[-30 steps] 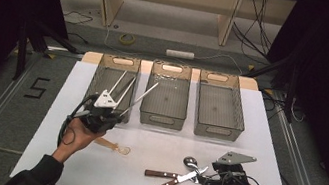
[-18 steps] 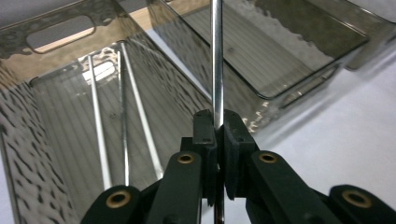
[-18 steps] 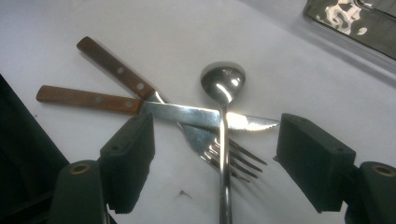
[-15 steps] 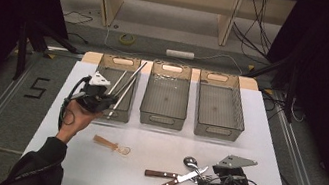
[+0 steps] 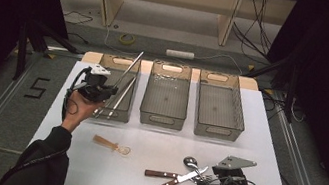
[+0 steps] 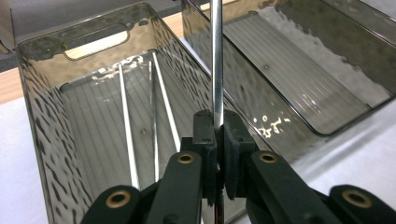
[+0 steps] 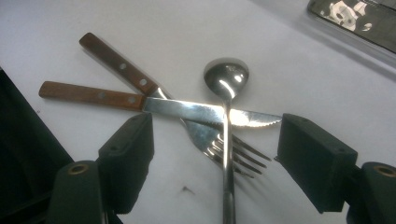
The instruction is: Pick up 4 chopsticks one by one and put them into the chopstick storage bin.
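My left gripper (image 5: pixel 111 89) hovers over the left bin (image 5: pixel 107 58), held by a hand. In the left gripper view its jaws (image 6: pixel 218 126) are shut on a thin metal chopstick (image 6: pixel 216 56) that points away over the bin's wall (image 6: pixel 42 116). More metal chopsticks (image 6: pixel 126 121) lie on the bin's floor. My right gripper (image 5: pixel 203 180) rests near the front right of the table. Its jaws (image 7: pixel 217 135) stand open around a spoon (image 7: pixel 226 77), a wood-handled knife (image 7: pixel 187 109) and a wood-handled fork (image 7: pixel 233 149), which lie crossed.
Two more grey bins stand in the back row, the middle one (image 5: pixel 162 120) and the right one (image 5: pixel 214 131). A small tan-handled spoon (image 5: pixel 110 144) lies on the white table (image 5: pixel 256 138) in front of the left bin.
My left gripper has carried the chopstick away from the table's front left to above the left bin. The right gripper has stayed where it was.
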Demonstrator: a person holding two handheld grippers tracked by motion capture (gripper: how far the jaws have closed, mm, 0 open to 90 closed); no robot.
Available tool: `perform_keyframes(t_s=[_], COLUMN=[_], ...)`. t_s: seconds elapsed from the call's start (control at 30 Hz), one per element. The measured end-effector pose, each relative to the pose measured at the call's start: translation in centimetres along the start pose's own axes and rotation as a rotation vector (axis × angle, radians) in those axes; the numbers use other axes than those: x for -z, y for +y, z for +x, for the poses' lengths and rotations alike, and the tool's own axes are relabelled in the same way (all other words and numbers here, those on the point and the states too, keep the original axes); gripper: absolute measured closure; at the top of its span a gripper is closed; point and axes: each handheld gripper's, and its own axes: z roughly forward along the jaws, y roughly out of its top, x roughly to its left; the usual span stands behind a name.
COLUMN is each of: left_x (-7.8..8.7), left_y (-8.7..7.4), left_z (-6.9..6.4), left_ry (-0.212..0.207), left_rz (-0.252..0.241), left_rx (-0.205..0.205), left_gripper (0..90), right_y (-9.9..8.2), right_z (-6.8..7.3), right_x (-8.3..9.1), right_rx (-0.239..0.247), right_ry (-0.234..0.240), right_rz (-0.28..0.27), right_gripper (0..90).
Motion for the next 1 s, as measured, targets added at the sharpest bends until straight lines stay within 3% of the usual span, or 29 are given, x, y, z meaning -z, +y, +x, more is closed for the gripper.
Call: perform_keyframes(t_s=[0.53, 1.0], left_x=[-2.5, -5.0], left_y=[0.8, 0.1], left_z=[2.2, 3.7], left_ry=[0.047, 0.087], left_rz=[0.020, 0.059], left_rx=[0.051, 0.090], left_gripper=[84.7, 84.5], right_y=[0.0, 0.0], right_z=[0.1, 0.3], right_x=[-0.1, -0.3], right_rx=[0.008, 0.019], right_ry=[0.008, 0.022], right_rz=[0.004, 0.009], right_gripper=[28.1, 28.1])
